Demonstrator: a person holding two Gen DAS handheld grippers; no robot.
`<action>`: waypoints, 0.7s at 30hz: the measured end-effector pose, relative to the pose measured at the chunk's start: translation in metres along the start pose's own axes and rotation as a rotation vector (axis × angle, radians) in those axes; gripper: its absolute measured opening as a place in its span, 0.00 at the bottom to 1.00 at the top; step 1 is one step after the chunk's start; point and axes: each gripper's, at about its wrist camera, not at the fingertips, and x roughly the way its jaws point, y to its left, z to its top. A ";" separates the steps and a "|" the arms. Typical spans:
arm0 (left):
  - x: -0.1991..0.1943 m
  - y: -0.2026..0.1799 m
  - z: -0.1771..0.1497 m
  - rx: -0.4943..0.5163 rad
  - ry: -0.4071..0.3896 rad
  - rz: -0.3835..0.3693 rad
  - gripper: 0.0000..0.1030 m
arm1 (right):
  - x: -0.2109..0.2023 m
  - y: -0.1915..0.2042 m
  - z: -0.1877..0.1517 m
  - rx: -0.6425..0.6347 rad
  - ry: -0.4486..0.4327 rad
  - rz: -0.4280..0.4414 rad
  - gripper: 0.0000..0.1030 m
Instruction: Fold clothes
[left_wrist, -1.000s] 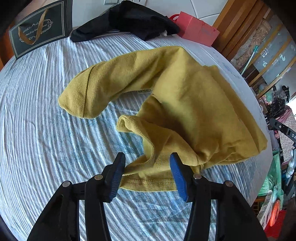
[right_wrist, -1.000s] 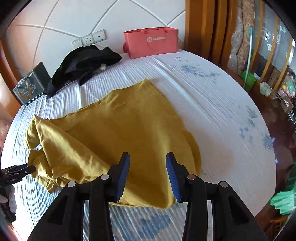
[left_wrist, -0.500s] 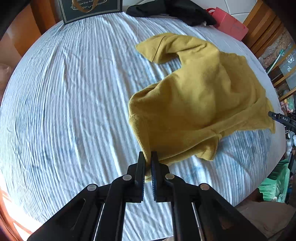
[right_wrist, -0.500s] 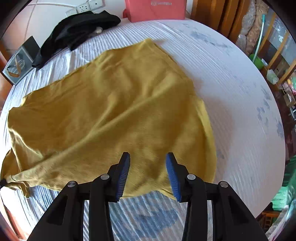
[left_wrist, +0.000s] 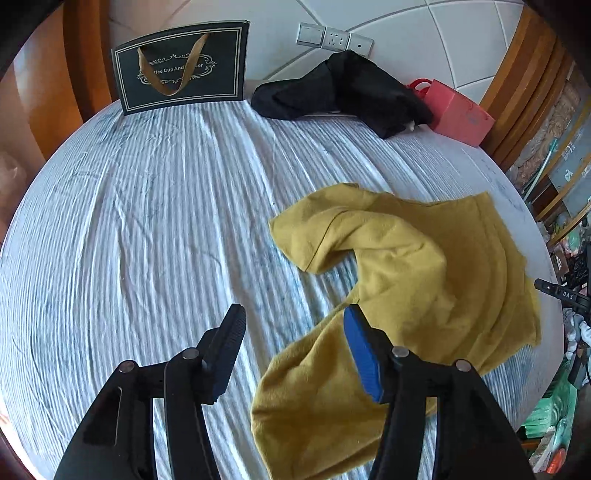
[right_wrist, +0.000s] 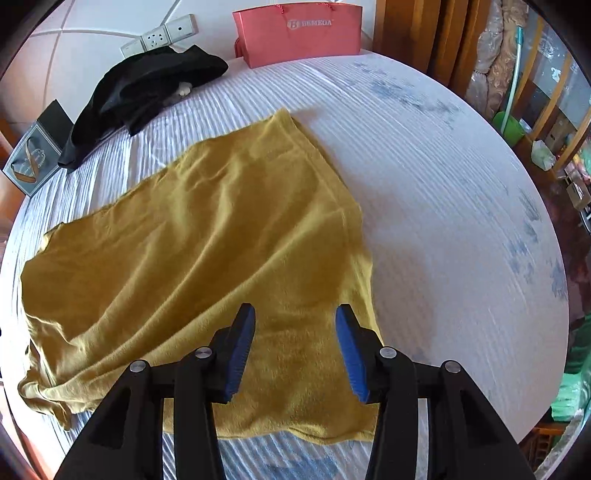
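A mustard-yellow garment (right_wrist: 207, 251) lies spread on the round table, rumpled at its left end. In the left wrist view the garment (left_wrist: 417, 266) shows a sleeve curled toward the middle and a bunched part low in the frame. My left gripper (left_wrist: 295, 332) is open and empty, with its right finger over the bunched cloth. My right gripper (right_wrist: 293, 332) is open just above the garment's near edge, with nothing held.
The round table (right_wrist: 461, 206) has a white-blue striped cloth. A black garment pile (right_wrist: 147, 88), a pink paper bag (right_wrist: 299, 33) and a dark gift bag (left_wrist: 181, 66) stand at the far rim. The table edge drops off at the right, with clutter beyond.
My left gripper was shut on the garment's edge half a second ago; now it is open and the cloth has dropped. The right gripper stayed open over the garment's near edge.
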 end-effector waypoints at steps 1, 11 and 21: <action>0.007 -0.001 0.010 0.003 -0.006 -0.001 0.55 | 0.002 0.000 0.006 0.003 -0.003 0.004 0.44; 0.069 -0.013 0.059 0.033 0.031 -0.029 0.55 | 0.041 0.003 0.077 -0.029 -0.022 0.002 0.67; 0.107 -0.030 0.078 0.059 0.080 -0.019 0.28 | 0.112 0.022 0.167 -0.098 0.003 -0.032 0.67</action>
